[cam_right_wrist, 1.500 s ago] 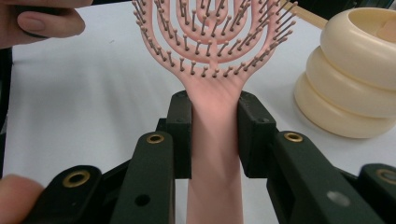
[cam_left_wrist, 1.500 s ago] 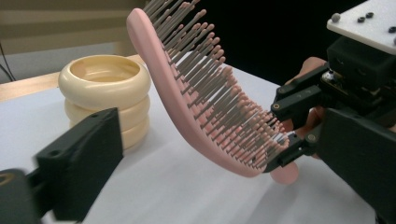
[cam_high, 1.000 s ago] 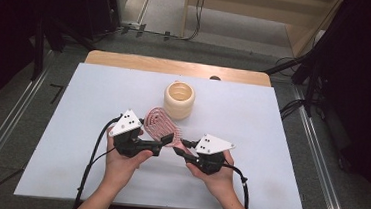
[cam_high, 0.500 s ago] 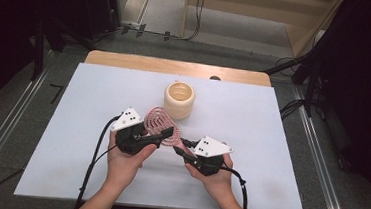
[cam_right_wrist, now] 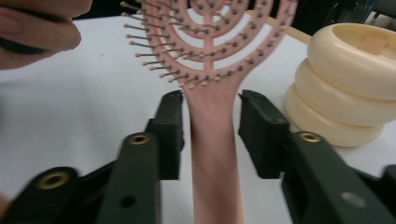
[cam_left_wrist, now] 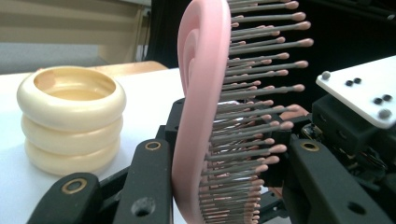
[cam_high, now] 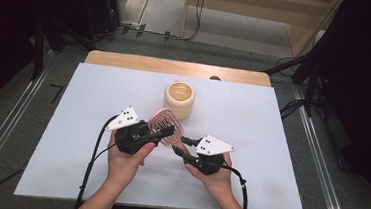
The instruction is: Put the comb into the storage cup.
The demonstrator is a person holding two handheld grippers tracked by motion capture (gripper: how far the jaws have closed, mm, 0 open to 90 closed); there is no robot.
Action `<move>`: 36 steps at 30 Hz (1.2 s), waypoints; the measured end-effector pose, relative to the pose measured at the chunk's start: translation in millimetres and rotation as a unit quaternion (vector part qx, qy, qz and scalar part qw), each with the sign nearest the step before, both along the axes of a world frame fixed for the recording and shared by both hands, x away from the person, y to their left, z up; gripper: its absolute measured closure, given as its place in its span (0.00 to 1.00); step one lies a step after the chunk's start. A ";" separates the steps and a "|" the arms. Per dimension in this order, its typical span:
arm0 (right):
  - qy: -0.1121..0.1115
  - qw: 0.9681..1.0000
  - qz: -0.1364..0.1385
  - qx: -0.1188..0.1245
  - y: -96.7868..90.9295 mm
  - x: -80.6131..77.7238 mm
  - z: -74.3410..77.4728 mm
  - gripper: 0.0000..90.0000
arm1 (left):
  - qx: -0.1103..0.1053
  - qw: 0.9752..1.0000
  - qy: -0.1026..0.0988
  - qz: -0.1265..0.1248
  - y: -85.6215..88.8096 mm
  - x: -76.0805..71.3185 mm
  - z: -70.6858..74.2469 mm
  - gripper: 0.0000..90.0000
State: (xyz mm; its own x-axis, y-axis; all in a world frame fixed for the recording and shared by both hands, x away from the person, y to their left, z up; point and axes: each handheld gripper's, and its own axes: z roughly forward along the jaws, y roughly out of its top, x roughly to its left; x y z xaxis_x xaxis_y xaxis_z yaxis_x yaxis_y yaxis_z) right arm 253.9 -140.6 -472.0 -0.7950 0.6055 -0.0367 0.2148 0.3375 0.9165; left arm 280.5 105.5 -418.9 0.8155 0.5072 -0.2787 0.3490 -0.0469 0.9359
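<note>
A person at a white table [cam_high: 269, 156] works a pink brush [cam_high: 166, 125] between two handheld grippers, forearms coming in from the near edge. The left gripper [cam_high: 164, 131] is clamped on the brush head: in the left gripper view its jaws have just been closing, and now one black jaw presses the smooth pink back [cam_left_wrist: 196, 116] while the other bears on the bristle tips [cam_left_wrist: 275, 149], so the head stands on edge between them. The right gripper [cam_high: 176, 151] sits at the handle [cam_right_wrist: 212, 154]. Its jaws have just been opening, and in the right gripper view a clear gap shows on each side of the pink handle, which runs between the two black pads without touching either. The brush is raised just above the tabletop at the middle of the table, its head toward the far side and its handle pointing back at the person. Just beyond the head stands a cream ringed cup [cam_high: 179, 99], upright and open at the top, near the brush but apart from it. Each gripper carries a grey three-cornered plate, and a black cable trails from each toward the near edge.
</note>
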 end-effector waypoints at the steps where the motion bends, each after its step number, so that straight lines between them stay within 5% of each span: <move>1: 0.002 1.000 0.001 0.005 -1.5 0.6 0.7 0.54 | -0.001 1.000 0.001 0.001 1.3 0.4 1.0 0.72; 12: 0.019 0.999 0.005 0.050 -17.9 1.6 2.6 0.00 | -0.003 1.000 -0.011 0.003 5.4 3.1 5.9 0.72; 19: 0.027 0.997 -0.010 0.069 -38.2 2.0 -0.1 0.00 | -0.001 1.000 -0.017 0.006 7.6 6.0 11.2 0.72; 36: 0.022 0.997 -0.047 0.065 -88.4 -9.2 -8.4 0.00 | 0.001 1.000 -0.021 0.017 8.2 15.3 15.6 0.72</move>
